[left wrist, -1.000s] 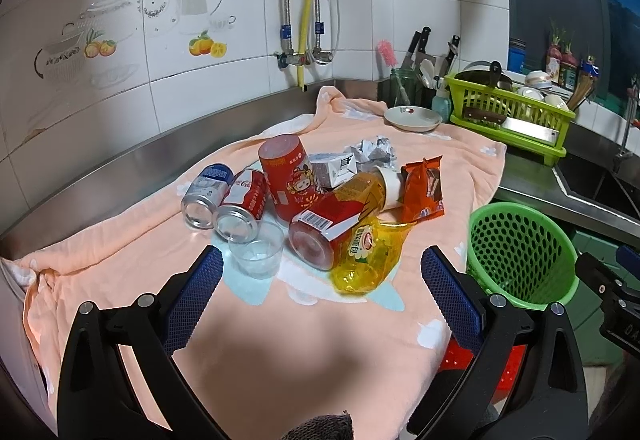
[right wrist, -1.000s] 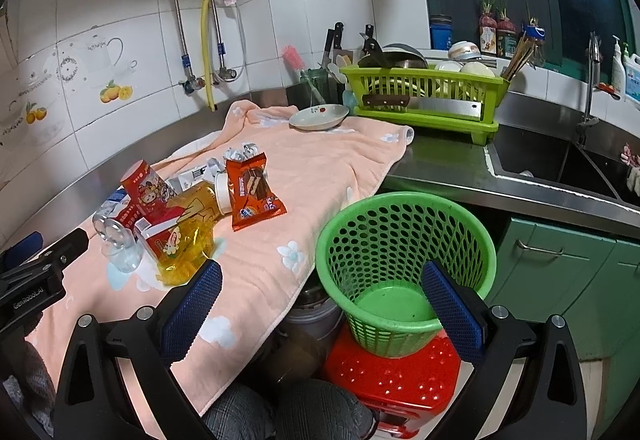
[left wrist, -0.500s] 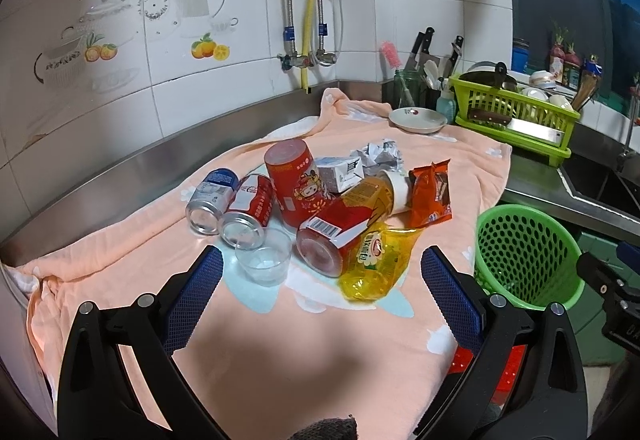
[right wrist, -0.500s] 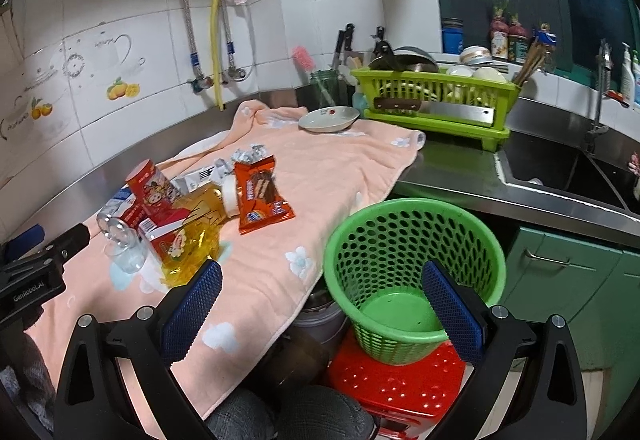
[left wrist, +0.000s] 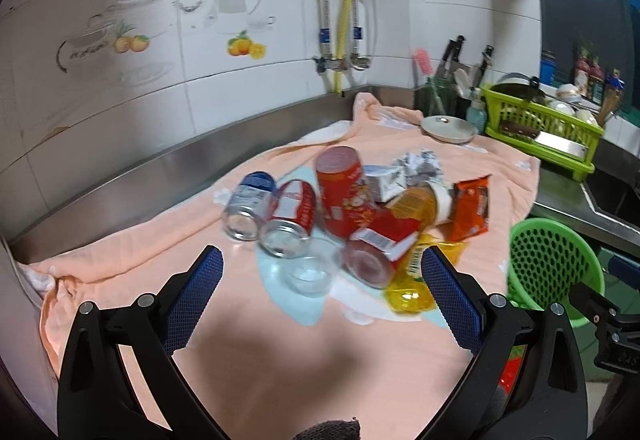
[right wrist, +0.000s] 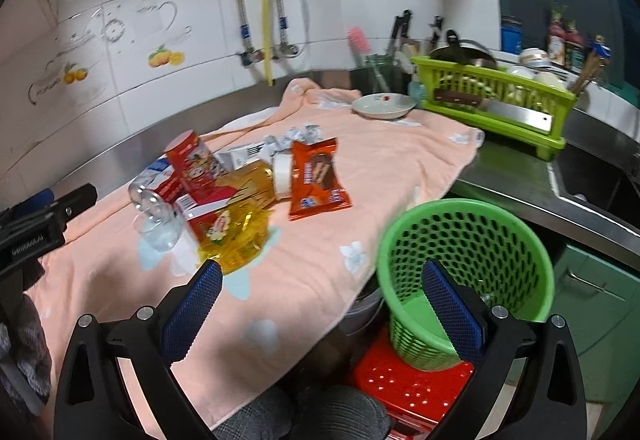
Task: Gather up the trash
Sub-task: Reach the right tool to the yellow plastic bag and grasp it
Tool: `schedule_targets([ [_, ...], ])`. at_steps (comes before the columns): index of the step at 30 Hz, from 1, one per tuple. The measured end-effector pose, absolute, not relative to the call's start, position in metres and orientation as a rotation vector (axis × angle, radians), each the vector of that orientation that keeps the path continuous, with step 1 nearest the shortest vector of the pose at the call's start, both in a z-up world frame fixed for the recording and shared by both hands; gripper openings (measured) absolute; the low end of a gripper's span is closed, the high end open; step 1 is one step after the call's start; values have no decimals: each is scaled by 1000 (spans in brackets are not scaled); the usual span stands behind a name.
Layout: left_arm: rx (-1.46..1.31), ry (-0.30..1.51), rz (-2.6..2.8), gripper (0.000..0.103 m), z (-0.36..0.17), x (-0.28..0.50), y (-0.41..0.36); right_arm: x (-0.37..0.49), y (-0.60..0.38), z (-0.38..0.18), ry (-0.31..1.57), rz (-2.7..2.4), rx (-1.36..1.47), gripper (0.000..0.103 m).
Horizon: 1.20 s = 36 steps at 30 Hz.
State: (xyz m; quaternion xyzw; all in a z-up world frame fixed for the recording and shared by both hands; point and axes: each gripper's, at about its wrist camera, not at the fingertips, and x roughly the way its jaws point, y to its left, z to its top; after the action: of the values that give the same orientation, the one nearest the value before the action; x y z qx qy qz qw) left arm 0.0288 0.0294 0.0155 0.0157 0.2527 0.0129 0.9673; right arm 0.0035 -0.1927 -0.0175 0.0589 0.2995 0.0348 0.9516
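The trash lies heaped mid-counter on the peach towel: a clear plastic cup nearest, two cans on their sides, a red tube canister, a yellow wrapper and an orange snack packet, with the green basket standing off the counter's edge on a red stool. Both the left gripper and right gripper hang spread wide and empty, so a good start is probably the outlying cup or packet, pinched across its narrow side without toppling the heap. The labels are too blurred to read; only a barcode shows on one red container.
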Motion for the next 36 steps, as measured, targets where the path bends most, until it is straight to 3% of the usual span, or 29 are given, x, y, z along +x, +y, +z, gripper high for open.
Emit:
schedule_targets([
  [12,2,508,109,96,17,38,76,57,-147,-42,709,216,164,96],
  [15,-1,514,121,95,15,41,83,72,-136,-49,728,222,172,94],
  [17,-4,519,127,92,13,43,88,82,-129,-54,745,228,179,82],
  [36,-22,551,124,88,0,58,110,145,-111,-90,861,184,319,74],
])
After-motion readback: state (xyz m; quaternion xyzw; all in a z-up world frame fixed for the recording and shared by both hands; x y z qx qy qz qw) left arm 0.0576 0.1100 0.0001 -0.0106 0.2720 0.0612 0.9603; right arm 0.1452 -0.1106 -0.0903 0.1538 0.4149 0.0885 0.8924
